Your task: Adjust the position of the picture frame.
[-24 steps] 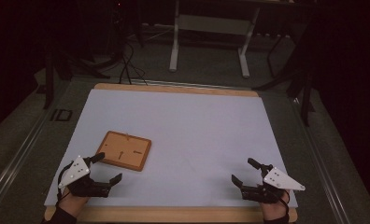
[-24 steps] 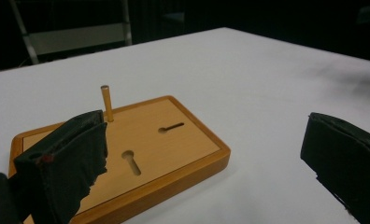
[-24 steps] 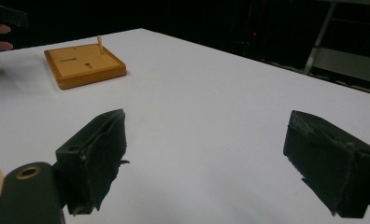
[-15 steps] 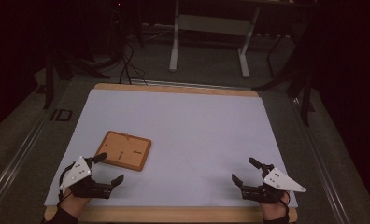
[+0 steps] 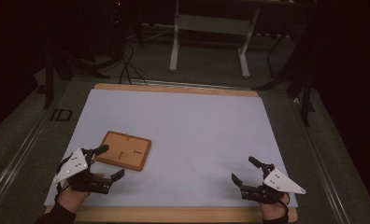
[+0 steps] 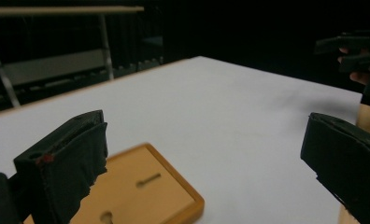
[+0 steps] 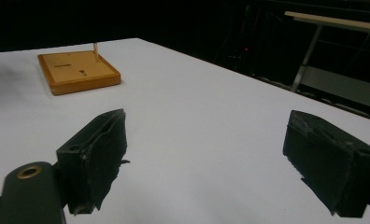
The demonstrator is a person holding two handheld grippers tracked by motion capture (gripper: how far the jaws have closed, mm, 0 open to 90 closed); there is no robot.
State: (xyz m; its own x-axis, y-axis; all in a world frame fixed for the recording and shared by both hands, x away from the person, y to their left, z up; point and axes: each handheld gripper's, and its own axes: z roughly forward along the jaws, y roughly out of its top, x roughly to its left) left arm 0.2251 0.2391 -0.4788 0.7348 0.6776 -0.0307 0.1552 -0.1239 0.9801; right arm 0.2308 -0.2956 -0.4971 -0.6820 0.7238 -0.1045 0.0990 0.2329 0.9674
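A flat wooden board (image 5: 126, 150) with keyhole slots lies on the white sheet at the near left. A thin peg (image 7: 96, 51) stands upright near its far edge. My left gripper (image 5: 112, 161) is open just at the board's near left corner, its far fingertip beside the board's edge. In the left gripper view the board (image 6: 141, 191) lies low between the wide-apart jaws of the left gripper (image 6: 206, 126), which hold nothing. My right gripper (image 5: 243, 169) rests open and empty near the front right edge; in its own view the right gripper (image 7: 204, 123) faces bare sheet, with the board (image 7: 78, 70) far off.
The white sheet (image 5: 192, 126) covers most of the wooden table (image 5: 174, 88), whose rim shows at the far and near edges. Beyond the far edge are metal stand legs (image 5: 174, 46) and floor cables (image 5: 127, 65). The other hand's gripper (image 6: 356, 51) shows at the top right of the left gripper view.
My left gripper has edged slightly forward toward the board. The right gripper and the board stay where they were.
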